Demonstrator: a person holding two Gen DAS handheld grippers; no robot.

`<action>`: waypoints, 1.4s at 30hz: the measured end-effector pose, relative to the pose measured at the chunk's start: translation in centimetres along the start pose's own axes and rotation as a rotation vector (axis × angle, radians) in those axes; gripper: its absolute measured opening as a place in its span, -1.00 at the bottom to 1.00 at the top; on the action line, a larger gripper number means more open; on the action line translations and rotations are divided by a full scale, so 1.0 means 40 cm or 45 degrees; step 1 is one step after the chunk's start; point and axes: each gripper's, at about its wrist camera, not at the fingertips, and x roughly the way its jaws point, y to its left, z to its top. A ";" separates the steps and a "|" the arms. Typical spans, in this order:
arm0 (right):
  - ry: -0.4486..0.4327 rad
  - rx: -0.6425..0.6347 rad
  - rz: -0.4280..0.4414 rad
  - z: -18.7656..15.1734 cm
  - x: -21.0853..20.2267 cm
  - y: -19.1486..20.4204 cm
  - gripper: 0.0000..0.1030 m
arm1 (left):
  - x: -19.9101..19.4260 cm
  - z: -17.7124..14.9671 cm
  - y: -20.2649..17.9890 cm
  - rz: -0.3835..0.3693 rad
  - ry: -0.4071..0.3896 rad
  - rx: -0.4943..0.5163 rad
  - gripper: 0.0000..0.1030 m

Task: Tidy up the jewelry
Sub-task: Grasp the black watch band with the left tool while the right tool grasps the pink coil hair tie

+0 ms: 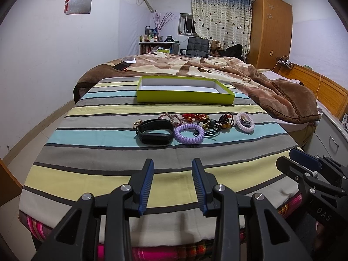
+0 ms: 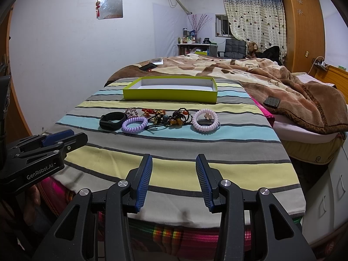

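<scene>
Jewelry lies in a row on the striped cloth: a black band [image 1: 154, 131] [image 2: 111, 120], a purple coil bracelet [image 1: 188, 133] [image 2: 134, 124], a pale pink coil bracelet [image 1: 245, 122] [image 2: 205, 120], and beaded strings [image 1: 225, 120] [image 2: 180, 117]. Behind them stands an empty lime-green box [image 1: 184, 94] [image 2: 169, 93]. My left gripper [image 1: 173, 174] [image 2: 65, 138] is open and empty, well short of the row. My right gripper [image 2: 174, 169] [image 1: 302, 158] is open and empty, also short of it.
A brown blanket [image 1: 261, 80] covers the bed behind and to the right. A black phone [image 1: 121, 65] lies at the far left of the bed; a dark remote [image 2: 271, 101] lies on the blanket. White drawers [image 2: 326, 195] stand at right.
</scene>
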 end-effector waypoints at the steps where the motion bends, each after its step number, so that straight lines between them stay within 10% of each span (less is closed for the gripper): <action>1: 0.000 0.000 -0.001 0.000 0.001 0.000 -0.17 | 0.001 0.000 -0.001 -0.001 0.000 -0.003 -0.27; 42: 0.249 0.142 -0.051 0.170 0.304 -0.219 -0.18 | 0.288 0.145 0.152 0.050 0.285 -0.144 -0.27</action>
